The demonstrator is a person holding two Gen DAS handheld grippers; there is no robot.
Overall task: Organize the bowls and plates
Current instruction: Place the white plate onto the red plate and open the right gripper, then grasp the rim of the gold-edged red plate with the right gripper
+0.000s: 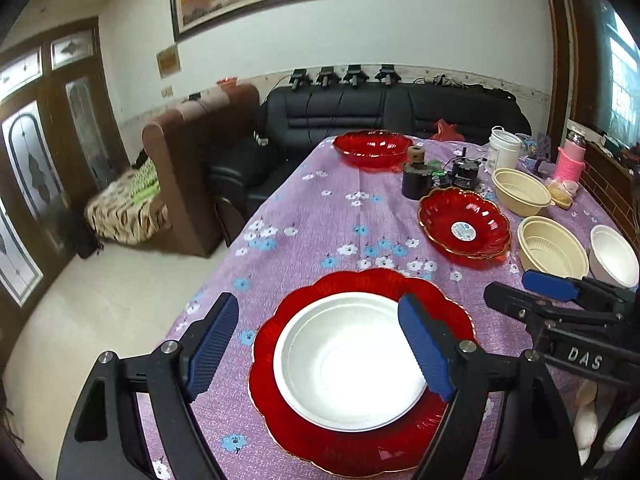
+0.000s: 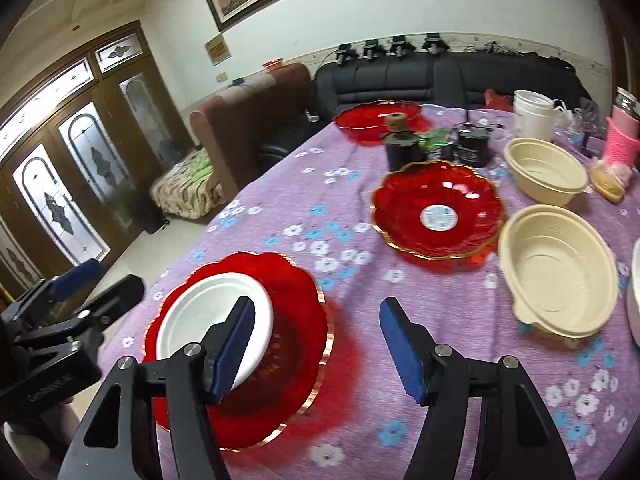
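A white bowl (image 1: 352, 364) sits inside a red scalloped plate (image 1: 360, 436) at the near edge of the surface (image 1: 312, 216), which is covered in a purple flowered cloth. The left hand-held gripper (image 1: 320, 344) hangs above them, jaws spread wide and holding nothing. The right hand-held gripper (image 2: 318, 346) is likewise parted and empty, just right of the plate. A second red plate (image 2: 438, 210) and two cream bowls (image 2: 560, 272) lie farther right; a white rim at the frame edge may be another bowl.

The white round bowl (image 1: 352, 364) sits in the red scalloped glass plate (image 1: 452, 308) at the near edge of the purple flowered tablecloth (image 1: 312, 216); a second red scalloped dish (image 1: 464, 222) lies behind, to the right; two cream plastic bowls (image 1: 552, 248) lie right of that dish.
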